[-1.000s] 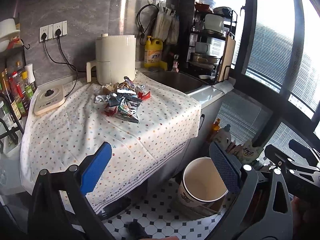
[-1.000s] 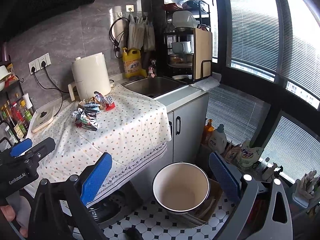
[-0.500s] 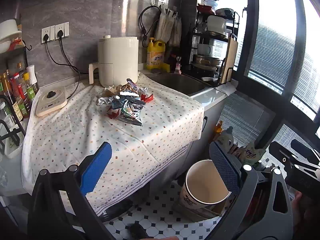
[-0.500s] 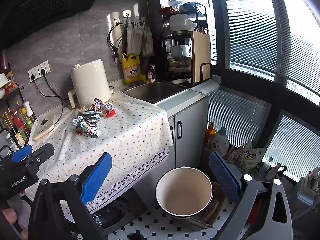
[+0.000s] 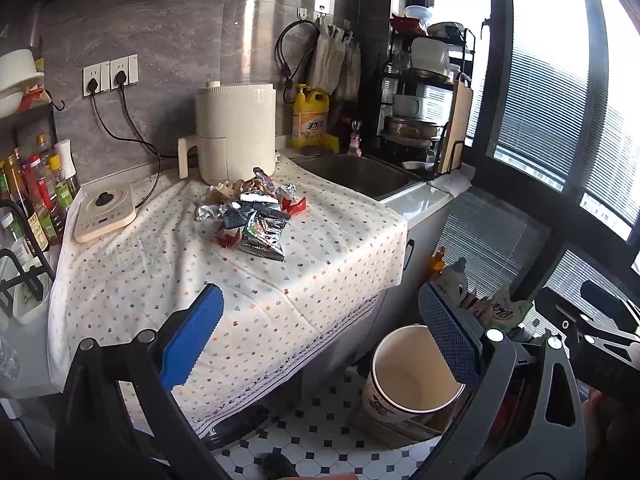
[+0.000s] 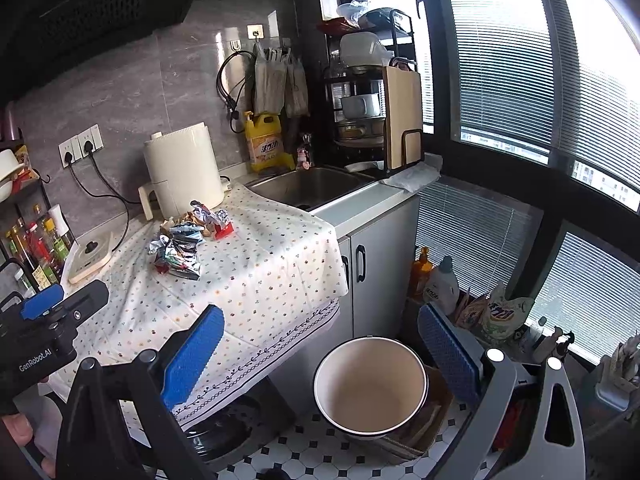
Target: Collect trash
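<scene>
Grey stone-look tiles back your kitchen counter, where a dotted tablecloth [image 5: 160, 272] covers the worktop and hangs over its front edge. You have the pile of crumpled wrappers [image 5: 253, 216] lying on that cloth, just in front of the cream air fryer [image 5: 234, 130] and well apart from both tools. Beside the fryer you can see a yellow detergent bottle [image 5: 310, 118] at the wall, next to the steel sink [image 6: 308, 186].

Down on the black-and-white tiled floor, your empty waste bin [image 6: 370, 384] stands upright below the cloth's hanging edge, seemingly on a flattened cardboard piece, though that part is hard to read.

Your left gripper [image 5: 320, 338] is spread wide with nothing between its blue pads, aimed over the counter's front edge. Your right gripper [image 6: 320, 354] is equally wide and empty, hanging above the bin. A flat white cooker [image 5: 105, 214] sits at the cloth's far left corner.
</scene>
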`<state>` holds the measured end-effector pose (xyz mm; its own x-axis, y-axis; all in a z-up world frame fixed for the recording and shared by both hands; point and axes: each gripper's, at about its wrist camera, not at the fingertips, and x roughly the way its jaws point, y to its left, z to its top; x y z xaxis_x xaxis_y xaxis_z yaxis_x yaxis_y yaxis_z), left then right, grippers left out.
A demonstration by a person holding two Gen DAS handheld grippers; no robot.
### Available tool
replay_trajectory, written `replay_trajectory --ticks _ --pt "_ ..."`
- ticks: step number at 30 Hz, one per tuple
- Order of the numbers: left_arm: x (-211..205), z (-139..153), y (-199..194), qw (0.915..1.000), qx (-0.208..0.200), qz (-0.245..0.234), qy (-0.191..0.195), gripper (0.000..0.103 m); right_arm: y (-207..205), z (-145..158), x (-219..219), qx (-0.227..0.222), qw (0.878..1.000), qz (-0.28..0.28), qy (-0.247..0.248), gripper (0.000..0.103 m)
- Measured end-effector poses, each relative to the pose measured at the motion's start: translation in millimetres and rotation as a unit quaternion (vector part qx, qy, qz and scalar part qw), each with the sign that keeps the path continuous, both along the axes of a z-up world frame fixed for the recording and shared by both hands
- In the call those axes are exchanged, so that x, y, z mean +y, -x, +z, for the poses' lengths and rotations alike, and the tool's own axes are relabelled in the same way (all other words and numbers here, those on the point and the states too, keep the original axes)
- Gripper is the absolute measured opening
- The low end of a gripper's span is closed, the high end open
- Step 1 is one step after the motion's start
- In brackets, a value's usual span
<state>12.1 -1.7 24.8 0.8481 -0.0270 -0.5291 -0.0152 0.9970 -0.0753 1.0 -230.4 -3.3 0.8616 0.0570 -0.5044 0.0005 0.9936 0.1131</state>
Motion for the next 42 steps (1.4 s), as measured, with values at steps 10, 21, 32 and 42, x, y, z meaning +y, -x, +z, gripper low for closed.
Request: replay_trajectory --ticks 10,21,32,42 --pt "6 5 -4 0.9999 -0.011 0.006 0.007 0.097 -2 8 0 -0.009 1.0 -0.008 0.004 0.095" --pt "4 1 -14 1.0 -0.005 -0.003 0.008 0.097 -9 10 1 -0.01 1.0 -0.013 0.005 0.095" --pt "13 -4 -33 1.0 0.005 0.003 0.007 0.097 -31 6 12 -0.001 1.0 -0.007 0.005 0.095" --pt "46 -3 -70 0.9996 0.007 0.027 0.008 0.097 -76 10 49 0.0 1.0 0.021 0.006 0.095"
